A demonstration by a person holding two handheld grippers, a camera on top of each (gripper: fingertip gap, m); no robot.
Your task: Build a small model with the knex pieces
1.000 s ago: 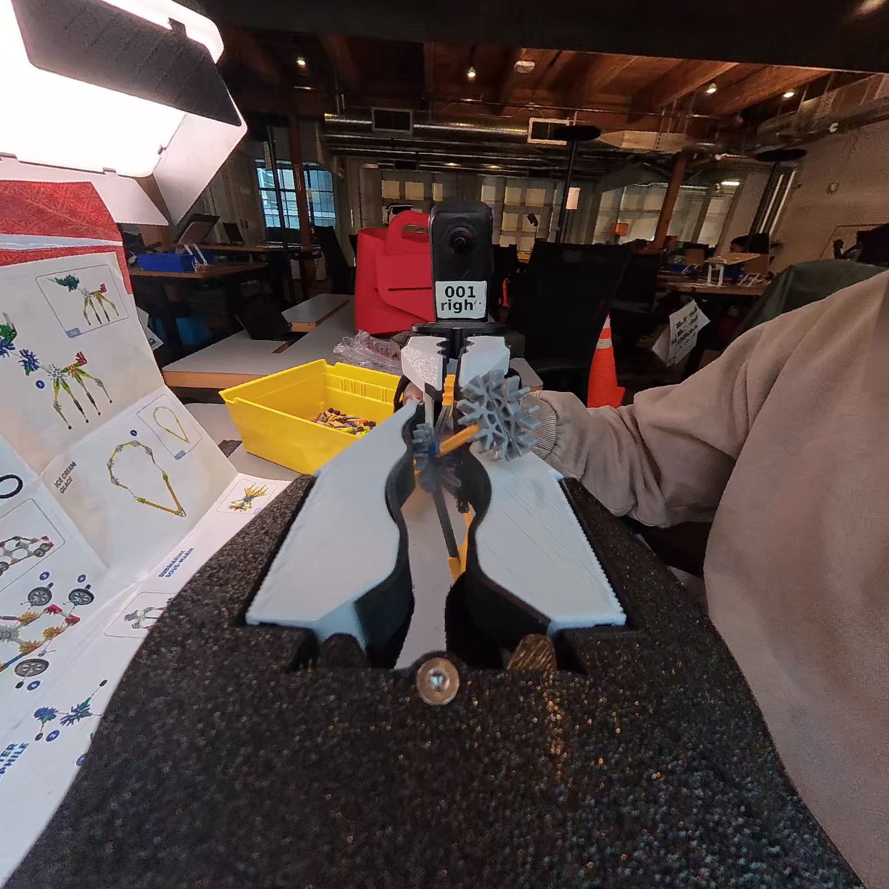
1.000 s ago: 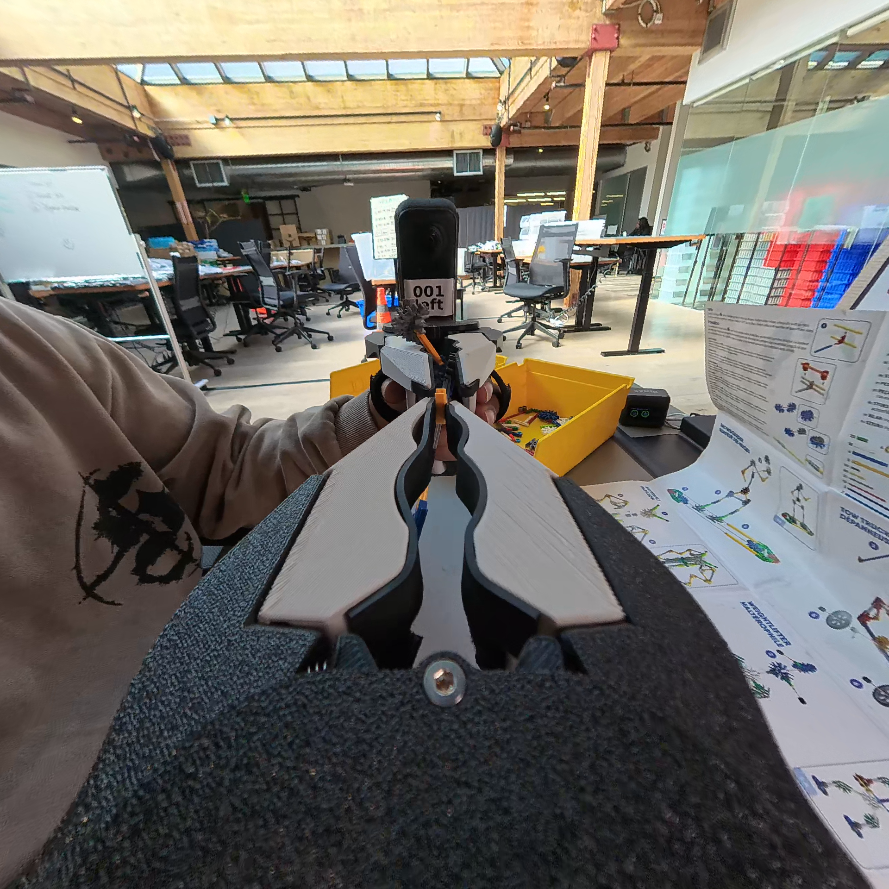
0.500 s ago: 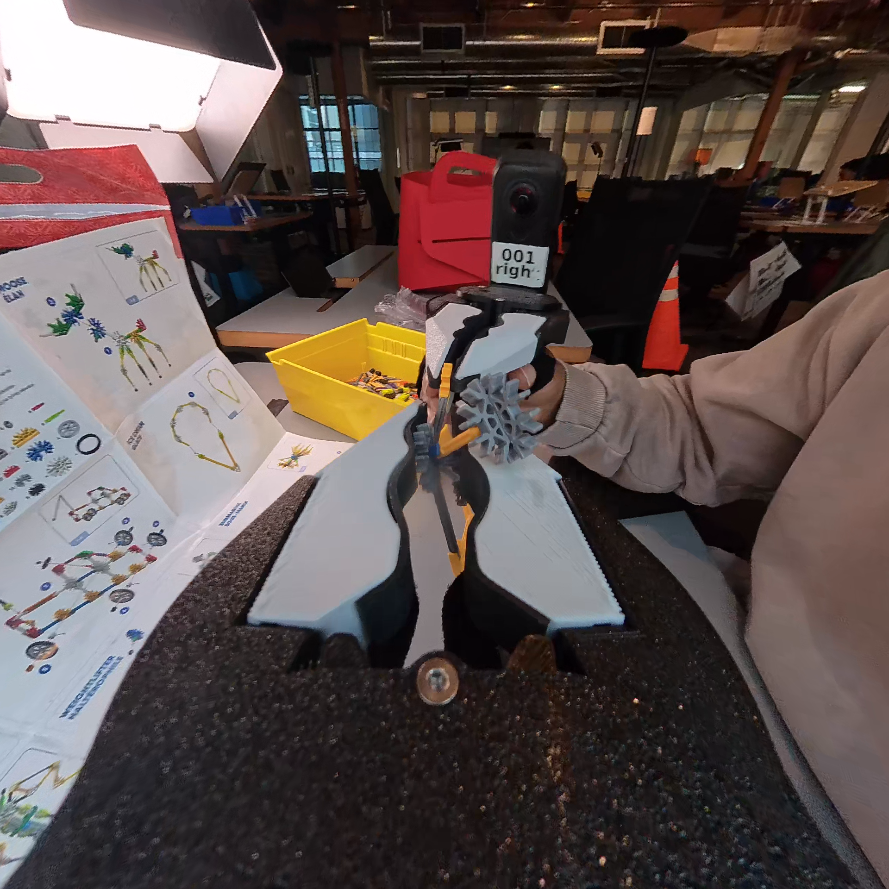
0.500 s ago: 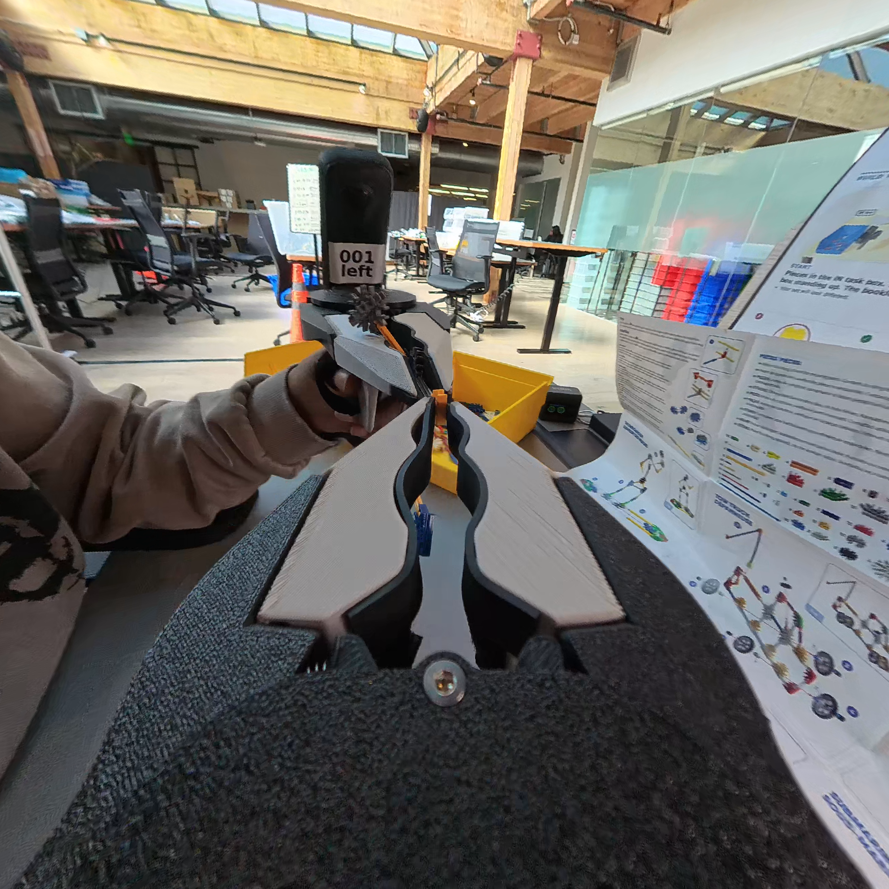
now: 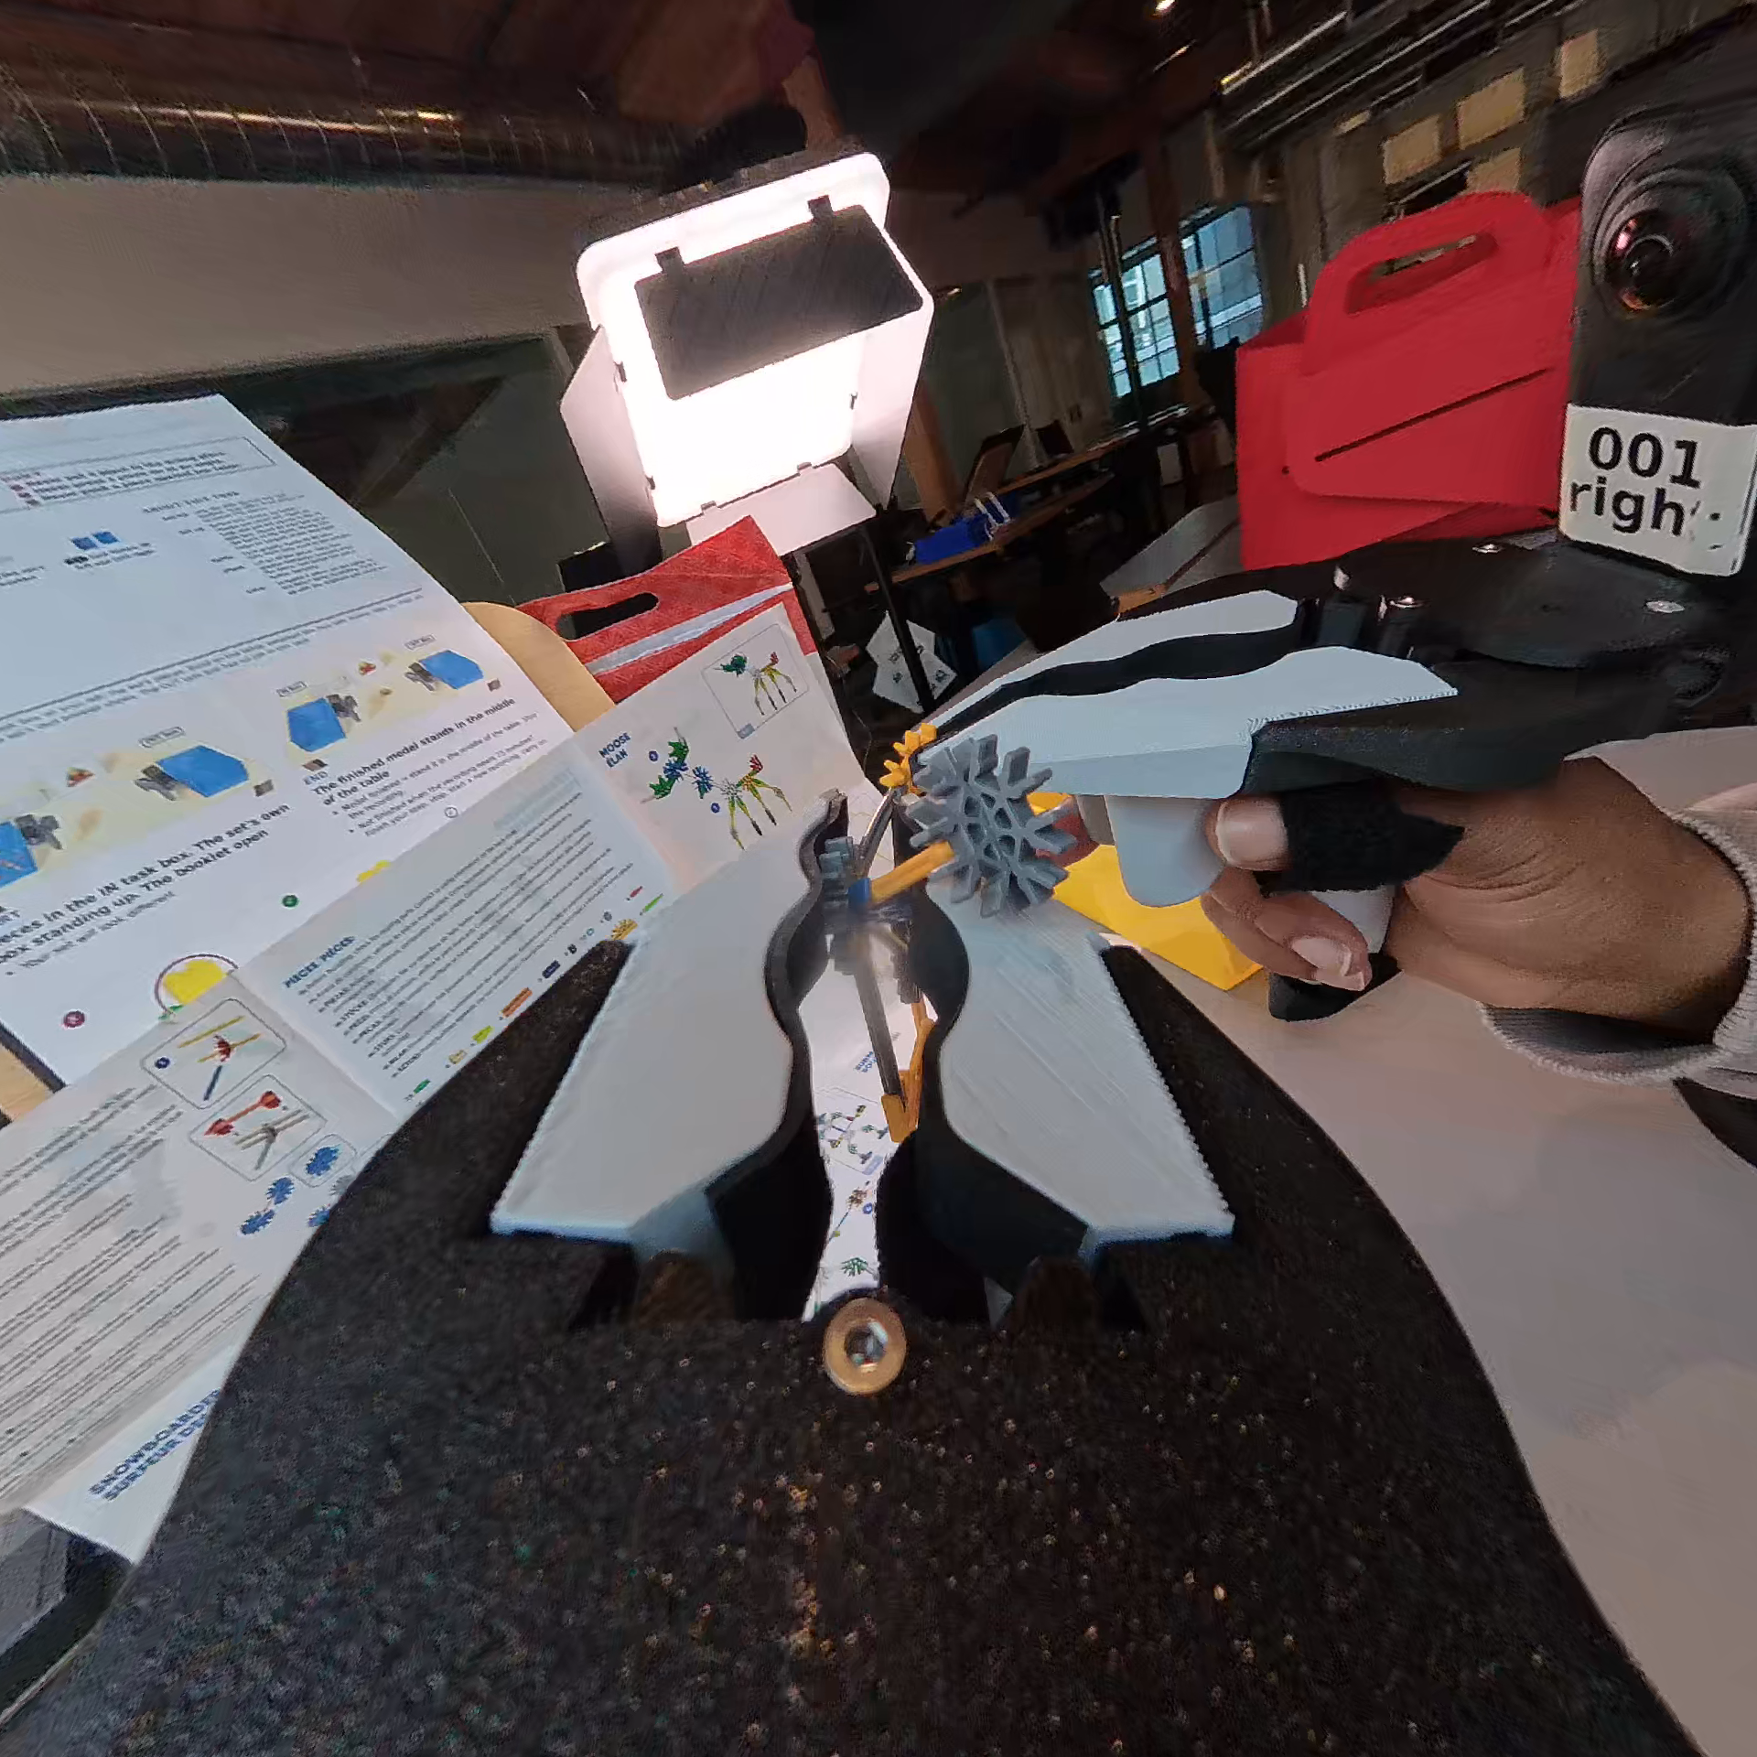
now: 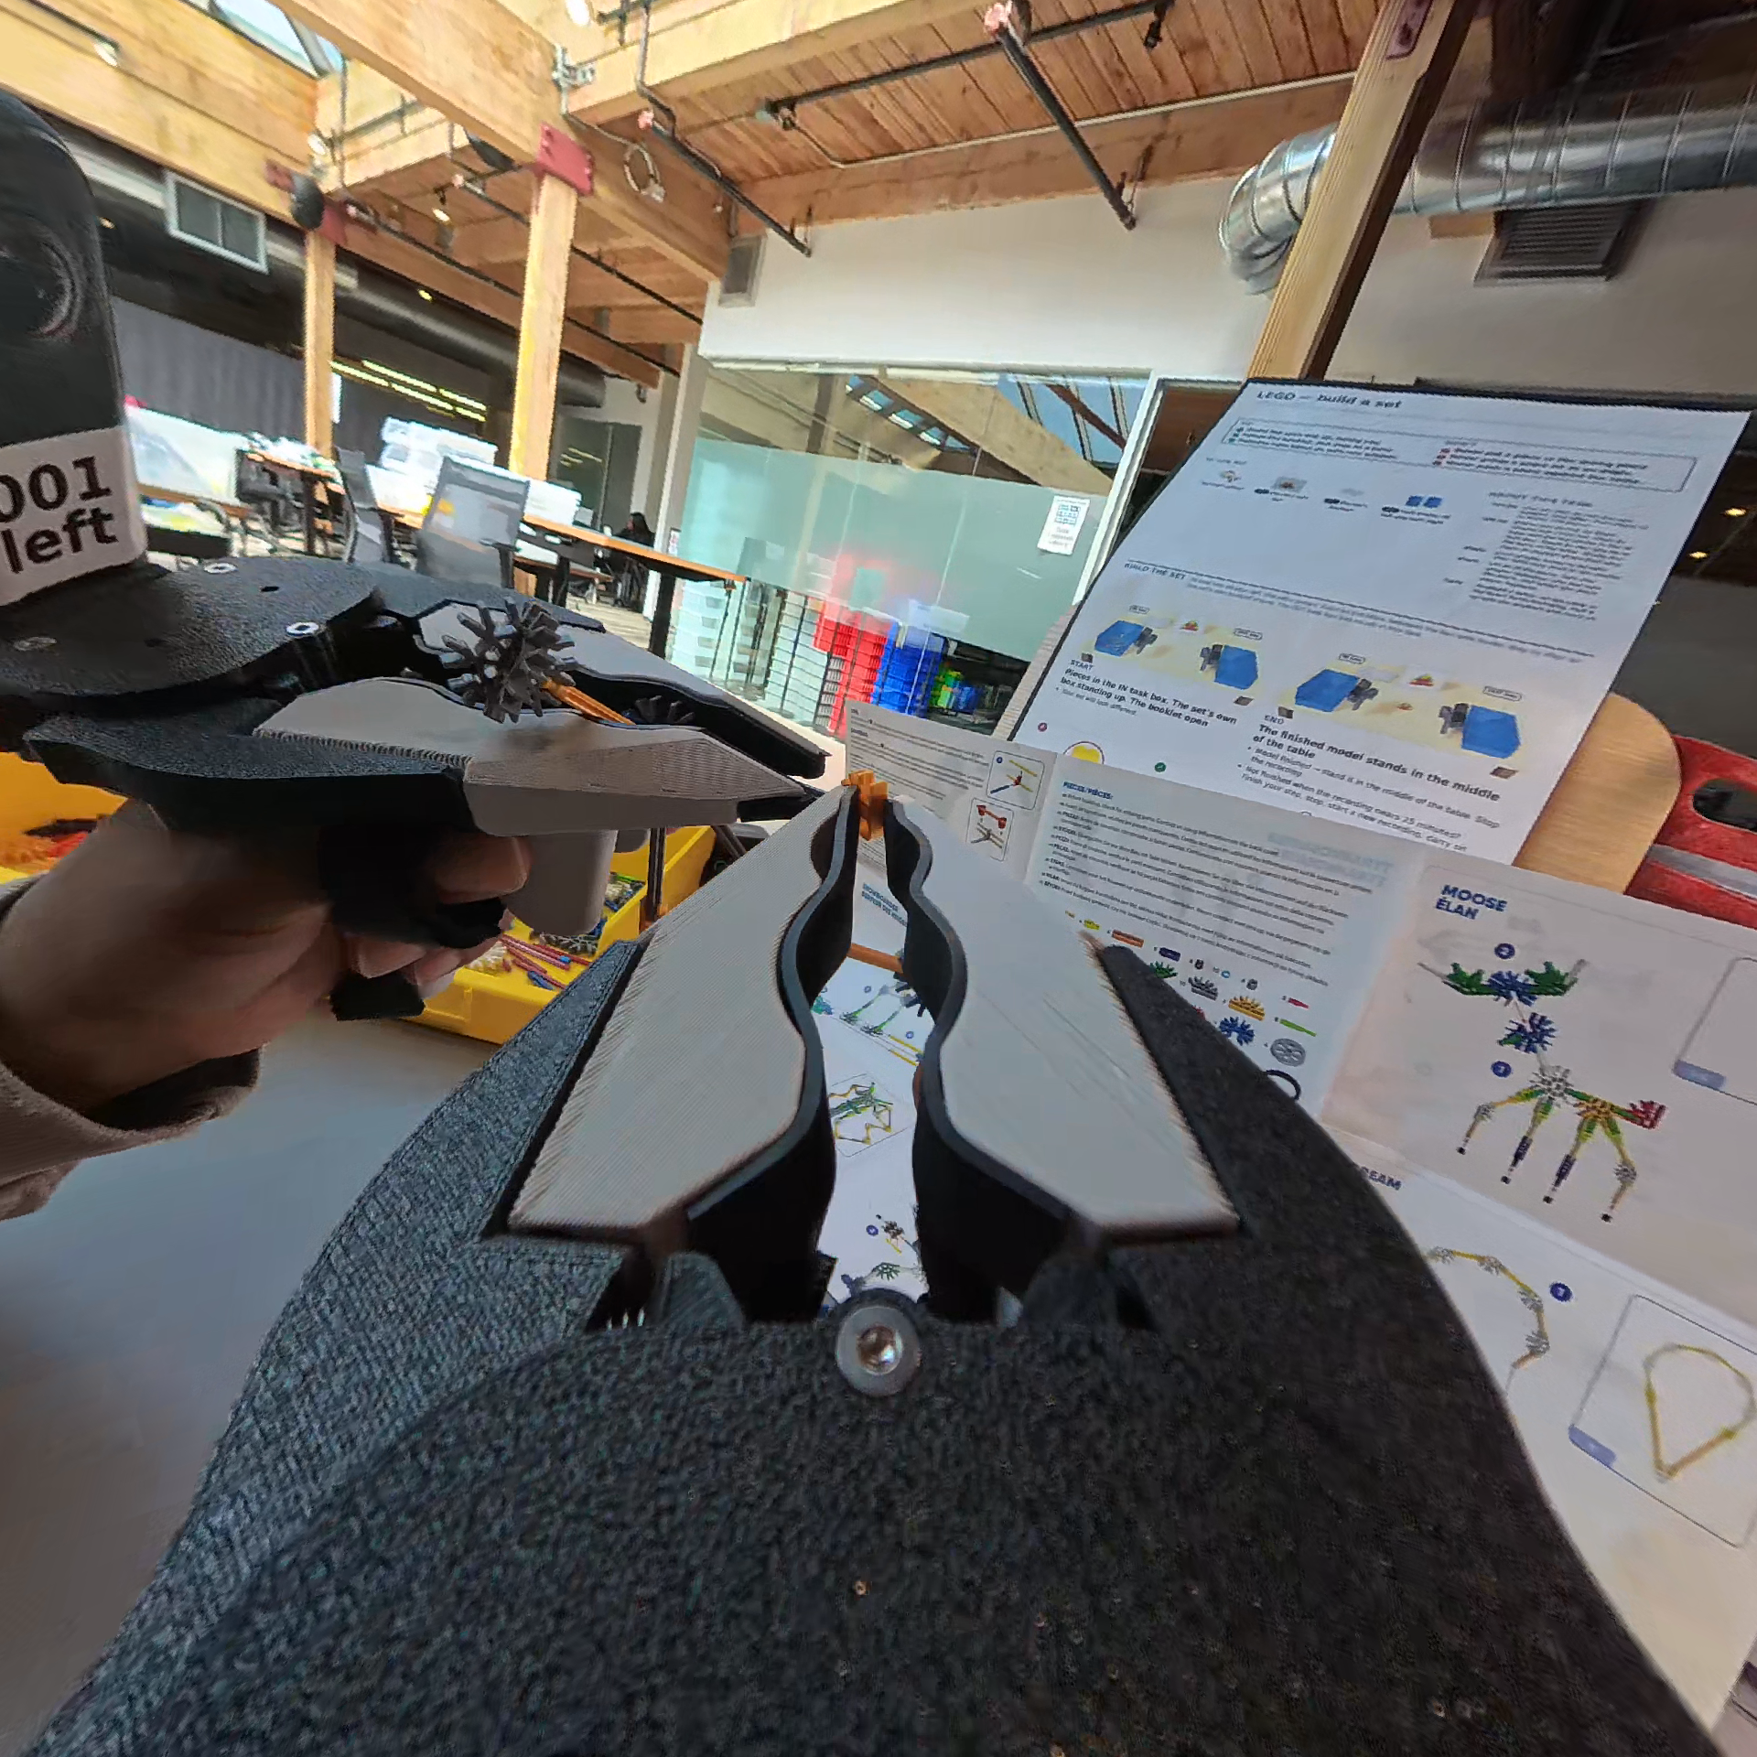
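Left gripper [image 5: 860, 851] pinched narrow on rod assembly [image 5: 879, 1036], its grey snowflake connector [image 5: 989, 837] sticking out sideways, and right gripper [image 6: 867, 797] nipped shut on orange connector [image 6: 865, 791], both airborne over booklet [image 5: 428, 903] along far edge of desk [image 5: 1426, 1236]; tip-only holds, so firm, steady squeeze looks needed.

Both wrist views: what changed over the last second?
Both swung toward the propped instruction sheets; the right hand-held gripper now enters from the side rather than head-on. Unchanged: left hand-held gripper clamps the rod assembly with grey snowflake connector; right clamps an orange connector.
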